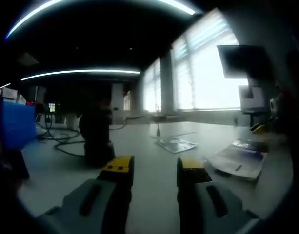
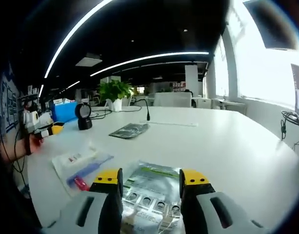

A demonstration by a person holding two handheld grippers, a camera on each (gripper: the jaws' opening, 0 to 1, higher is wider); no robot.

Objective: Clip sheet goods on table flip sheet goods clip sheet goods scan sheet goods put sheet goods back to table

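Silvery foil caught the light: the sheet goods (image 2: 149,195), a clear packet with a green header and rows of small round pieces, lay flat on the white table (image 2: 227,146) directly between the jaws of the right gripper (image 2: 150,183). Its long axis ran straight ahead along the jaws, so that gripper was plainly the nearer one. The yellow-tipped jaws stood apart, straddling the packet; whether they touched it could not be told. The left gripper (image 1: 154,170) hung open and empty above the table, well apart from a second packet (image 1: 176,144).
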